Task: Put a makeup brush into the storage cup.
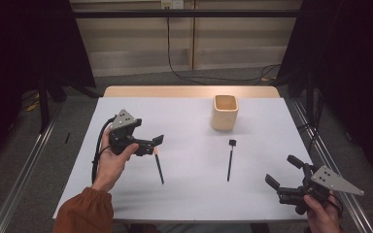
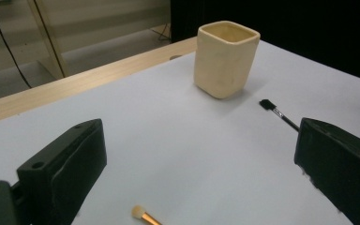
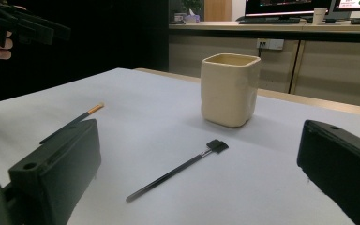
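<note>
The gold-tipped brush (image 1: 159, 167) lies flat on the white table (image 1: 189, 194), its long axis running near-to-far with the pale tip at the far end. That tip sits just below our left gripper (image 1: 151, 143), whose jaws stand wide and empty above it. We judge this hand the nearer; it need only drop and close across the handle. The black brush (image 1: 230, 160) lies well apart, nearer the beige cup (image 1: 224, 112). Our right gripper (image 1: 282, 171) hovers wide open.

Black-tipped brush (image 3: 176, 172) lies before cream cup (image 3: 229, 89)
</note>
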Action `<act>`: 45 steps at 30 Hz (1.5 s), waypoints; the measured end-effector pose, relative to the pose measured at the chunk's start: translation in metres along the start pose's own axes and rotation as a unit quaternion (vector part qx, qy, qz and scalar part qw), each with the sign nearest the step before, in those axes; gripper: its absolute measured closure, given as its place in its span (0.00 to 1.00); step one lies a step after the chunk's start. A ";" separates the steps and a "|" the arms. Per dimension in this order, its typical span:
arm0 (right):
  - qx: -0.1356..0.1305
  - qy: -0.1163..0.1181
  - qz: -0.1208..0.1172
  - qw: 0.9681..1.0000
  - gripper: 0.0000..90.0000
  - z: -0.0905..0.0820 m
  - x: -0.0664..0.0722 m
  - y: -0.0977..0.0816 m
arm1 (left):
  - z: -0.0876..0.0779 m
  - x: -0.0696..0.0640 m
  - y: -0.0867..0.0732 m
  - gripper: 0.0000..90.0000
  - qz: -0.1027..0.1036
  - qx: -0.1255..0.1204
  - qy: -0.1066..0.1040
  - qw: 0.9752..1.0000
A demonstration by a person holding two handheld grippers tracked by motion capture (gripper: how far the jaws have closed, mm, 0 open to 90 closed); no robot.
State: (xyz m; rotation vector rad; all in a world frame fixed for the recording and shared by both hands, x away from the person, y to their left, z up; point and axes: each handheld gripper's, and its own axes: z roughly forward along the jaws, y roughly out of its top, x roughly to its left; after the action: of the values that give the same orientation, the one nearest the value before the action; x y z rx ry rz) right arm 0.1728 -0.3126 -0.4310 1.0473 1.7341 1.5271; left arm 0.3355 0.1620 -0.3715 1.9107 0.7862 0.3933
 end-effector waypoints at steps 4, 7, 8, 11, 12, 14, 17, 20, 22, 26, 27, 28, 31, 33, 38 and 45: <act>0.000 0.001 0.000 1.000 0.00 0.000 0.000 0.000 | 0.005 0.001 0.005 0.03 -0.004 0.053 -0.005 0.999; 0.000 0.000 0.000 1.000 0.00 0.000 0.000 0.000 | 0.007 0.002 0.005 0.04 -0.014 0.076 -0.005 0.997; 0.001 0.001 0.000 1.000 0.00 0.000 0.000 0.000 | 0.010 0.003 0.004 0.05 -0.028 0.097 -0.013 0.995; 0.002 0.001 0.001 1.000 0.00 0.000 0.000 0.000 | 0.012 0.004 0.003 0.05 -0.033 0.115 -0.007 0.993; 0.002 0.001 0.001 1.000 0.00 0.000 0.000 0.000 | 0.014 0.005 0.002 0.05 -0.037 0.122 -0.002 0.992; 0.003 0.002 0.001 1.000 0.00 0.000 0.001 0.000 | 0.018 0.007 0.001 0.05 -0.044 0.149 0.002 0.988; 0.003 0.001 0.001 1.000 0.00 0.000 0.001 0.000 | 0.022 0.008 -0.002 0.04 -0.049 0.171 0.003 0.984; 0.005 0.001 0.003 1.000 0.00 0.001 0.001 0.000 | 0.026 0.010 -0.004 0.05 -0.051 0.195 0.008 0.979; 0.007 0.004 0.001 1.000 0.00 0.001 0.001 -0.001 | 0.029 0.011 -0.004 0.04 -0.057 0.204 0.012 0.977; 0.008 0.004 0.001 1.000 0.00 0.001 0.001 -0.001 | 0.032 0.014 -0.006 0.04 -0.073 0.227 0.026 0.971; 0.008 0.004 0.001 1.000 0.00 0.001 0.001 -0.001 | 0.033 0.014 -0.006 0.05 -0.071 0.234 0.029 0.969; 0.008 0.004 0.001 1.000 0.00 0.001 0.001 -0.001 | 0.036 0.015 -0.007 0.05 -0.068 0.256 0.031 0.964; 0.008 0.004 0.001 1.000 0.00 0.002 0.001 -0.001 | 0.043 0.014 -0.010 0.05 -0.069 0.289 0.035 0.954; 0.009 0.004 0.000 1.000 0.00 0.002 0.001 -0.001 | 0.047 0.013 -0.012 0.05 -0.062 0.304 0.035 0.950; 0.008 0.009 -0.001 1.000 0.00 0.002 0.002 -0.001 | 0.059 0.009 -0.016 0.08 -0.075 0.350 0.033 0.933; 0.010 0.011 0.000 1.000 0.00 0.002 0.002 -0.001 | 0.070 0.008 -0.014 0.12 -0.093 0.397 0.026 0.913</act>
State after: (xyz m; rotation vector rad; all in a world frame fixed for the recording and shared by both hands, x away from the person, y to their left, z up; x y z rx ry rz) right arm 0.1735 -0.3093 -0.4321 1.0451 1.7680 1.5294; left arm 0.3772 0.1245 -0.4160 2.5409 1.2876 -0.0183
